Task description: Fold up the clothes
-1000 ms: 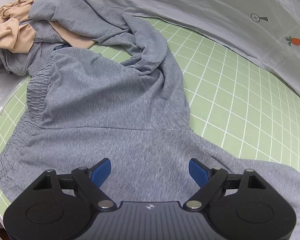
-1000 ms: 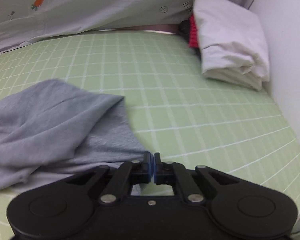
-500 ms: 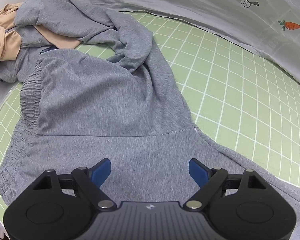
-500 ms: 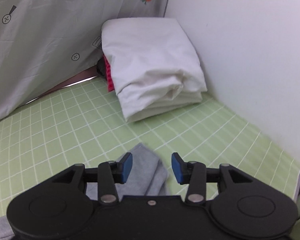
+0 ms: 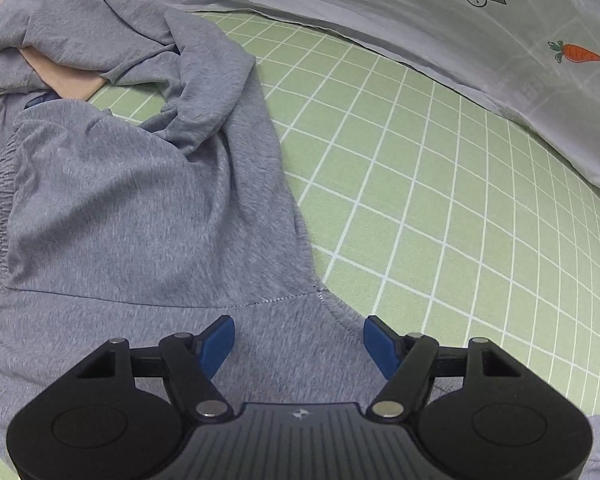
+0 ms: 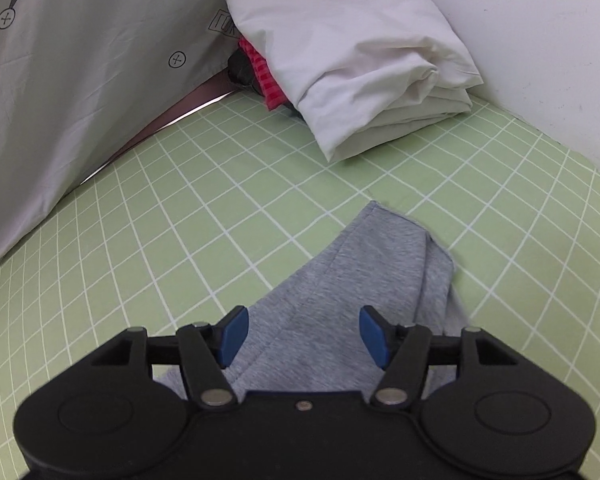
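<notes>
A green mat (image 5: 440,208) ruled with white grid lines carries grey sweatpants (image 5: 140,208) spread across its nine o'clock side. In the right wrist view, folded white bedding (image 6: 364,52) lies at one o'clock.

Right gripper (image 6: 300,334): jaws clamped together a second ago, since opening to a wide gap, blue pads clear of the fabric. View swung from the open green grid mat (image 6: 148,232) toward the folded white bedding (image 6: 352,60) at the wall. Leg end of the grey sweatpants (image 6: 364,264) now flat on the mat beneath the jaws. Left gripper (image 5: 299,344): jaws closing slightly, pads apart above the sweatpants (image 5: 140,208), nothing pinched. Advanced over the garment; crotch seam nearer the pads, tan garment (image 5: 72,84) nearly out at left edge.
</notes>
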